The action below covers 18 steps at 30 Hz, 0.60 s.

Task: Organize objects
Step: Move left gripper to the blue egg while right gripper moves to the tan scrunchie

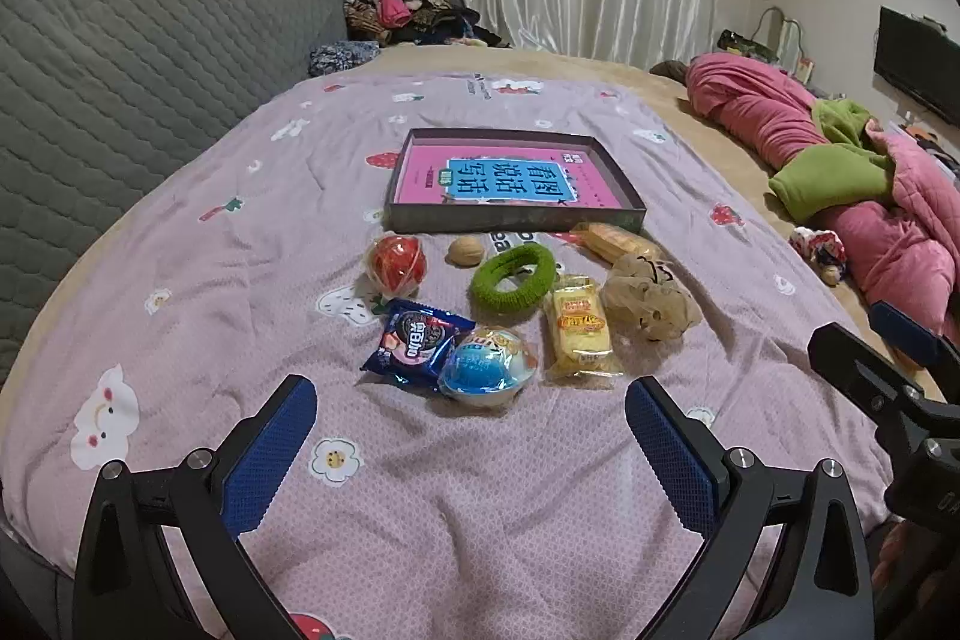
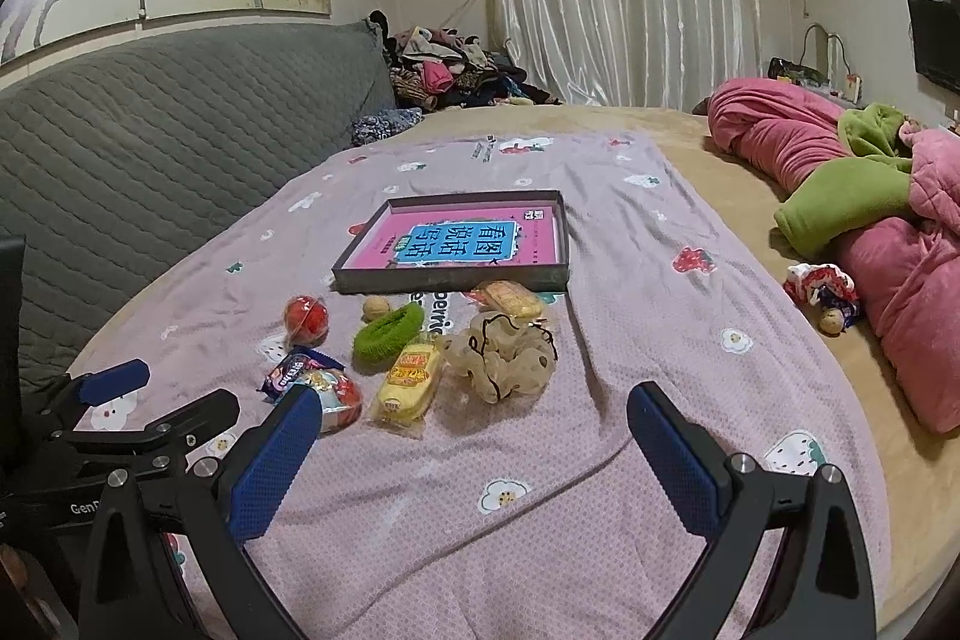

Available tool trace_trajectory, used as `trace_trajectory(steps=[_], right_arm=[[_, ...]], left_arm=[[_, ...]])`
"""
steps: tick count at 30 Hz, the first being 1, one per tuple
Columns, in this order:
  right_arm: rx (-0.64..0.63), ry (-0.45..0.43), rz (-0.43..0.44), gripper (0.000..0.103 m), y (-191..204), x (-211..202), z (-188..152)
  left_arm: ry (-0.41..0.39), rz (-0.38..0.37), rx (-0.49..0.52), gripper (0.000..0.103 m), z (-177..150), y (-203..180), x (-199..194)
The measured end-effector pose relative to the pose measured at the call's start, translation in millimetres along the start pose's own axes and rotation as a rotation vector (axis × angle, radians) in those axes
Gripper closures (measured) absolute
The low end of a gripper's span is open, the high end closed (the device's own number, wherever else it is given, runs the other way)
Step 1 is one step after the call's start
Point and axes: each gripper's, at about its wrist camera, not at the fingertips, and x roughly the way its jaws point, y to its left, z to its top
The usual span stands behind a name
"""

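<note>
Both my grippers are released and empty. Left gripper (image 1: 471, 451) hangs low centre of the left wrist view, jaws spread wide, nothing between them. Right gripper (image 2: 474, 445) does the same in its own view; it also shows at the right edge of the left wrist view.

The loose things lie in a cluster at mid-frame on the purple bedspread (image 1: 240, 280), all just in front of the shallow dark box (image 1: 510, 220). That box sits above them in the frame, open side up, with a pink book (image 1: 504, 175) flat on its floor. I judge the box is the collecting place, which explains why everything was laid within easy reach of its near wall.

Inventory, left wrist view:
- red ball (image 1: 397, 263), left of cluster
- walnut (image 1: 465, 251), close to the box wall
- green hair tie (image 1: 513, 277), centre
- blue biscuit packet (image 1: 420, 343), touching the blue-capped toy capsule (image 1: 487, 367), nearest my left gripper
- yellow cake packet (image 1: 579, 331), upright in frame
- second yellow packet (image 1: 612, 241), against the box's near right corner
- beige scrunchie (image 1: 651, 301), right of cluster

Nothing sorted yet. The capsule looks the likely first pick: closest and roughly in line with the open jaws.
</note>
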Motion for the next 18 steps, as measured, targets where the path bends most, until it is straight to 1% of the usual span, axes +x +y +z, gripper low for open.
trace_trajectory(steps=[7,11,18], right_arm=[[0.006,-0.021,0.009,0.0,-2,-5,7],[0.004,-0.014,0.008,0.0,-3,-3,8],[-0.001,-0.01,0.014,0.0,-2,-2,8]], left_arm=[[-0.02,0.005,-0.005,0.0,5,2,-6],[-0.032,-0.019,-0.013,0.0,10,3,-9],[-0.038,-0.014,-0.007,0.0,11,1,-9]])
